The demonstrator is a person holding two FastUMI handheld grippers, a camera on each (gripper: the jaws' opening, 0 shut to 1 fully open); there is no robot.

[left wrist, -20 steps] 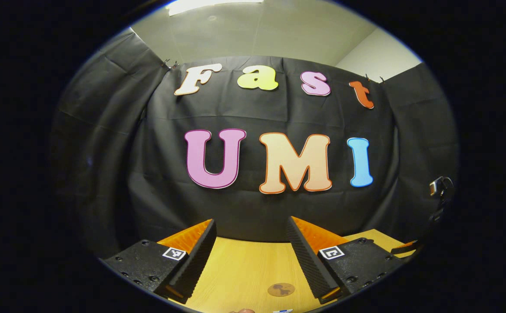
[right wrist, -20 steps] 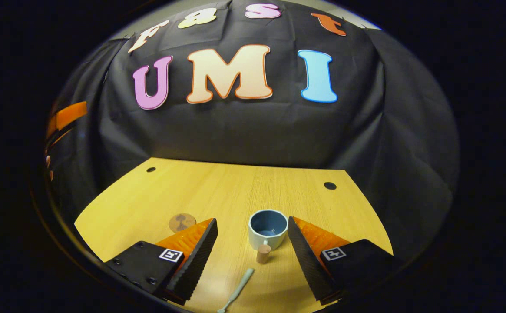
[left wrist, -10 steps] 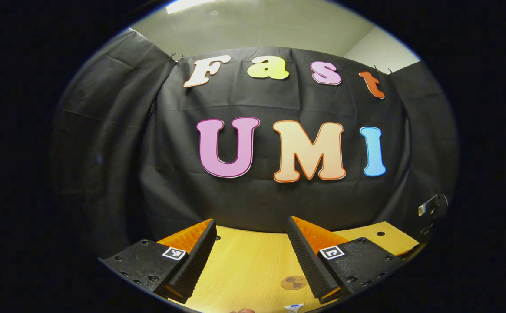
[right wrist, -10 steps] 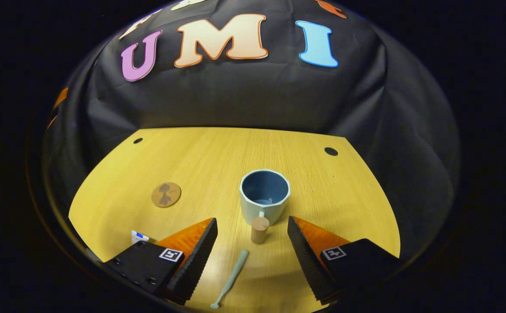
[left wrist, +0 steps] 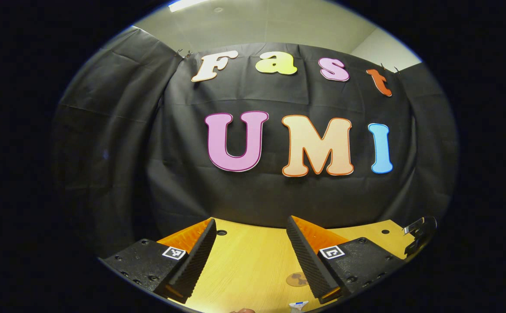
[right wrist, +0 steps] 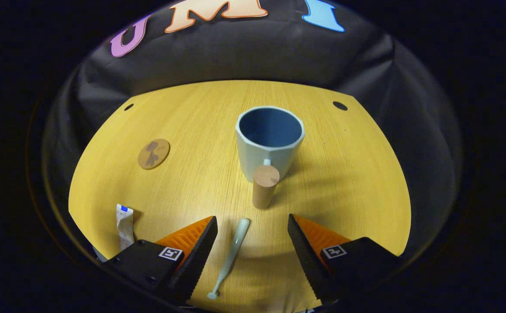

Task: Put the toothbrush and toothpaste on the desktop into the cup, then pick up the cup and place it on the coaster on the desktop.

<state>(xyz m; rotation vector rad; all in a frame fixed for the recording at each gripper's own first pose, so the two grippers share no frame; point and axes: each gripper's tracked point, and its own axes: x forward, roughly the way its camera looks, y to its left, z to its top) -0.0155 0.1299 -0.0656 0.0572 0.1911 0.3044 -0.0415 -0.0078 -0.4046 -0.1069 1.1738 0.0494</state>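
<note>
In the right gripper view the right gripper (right wrist: 251, 243) is hanging over the yellow wood-grain desktop (right wrist: 348, 182) with jaws spread wide and gripping nothing, the pale green toothbrush (right wrist: 231, 256) lying flat on the desk between its fingers. The pale green cup with a blue inside (right wrist: 270, 145) is standing upright beyond it, its wooden cylinder handle (right wrist: 265, 186) pointing toward the camera, the round brown coaster (right wrist: 153, 153) lying well apart at left and the small white toothpaste tube (right wrist: 124, 226) lying flat near the left edge. In the left gripper view the left gripper (left wrist: 250, 256) is sitting wide open and empty above the desk, the coaster (left wrist: 296, 278) and the toothpaste tip (left wrist: 298, 305) peeking by its right-hand finger.
</note>
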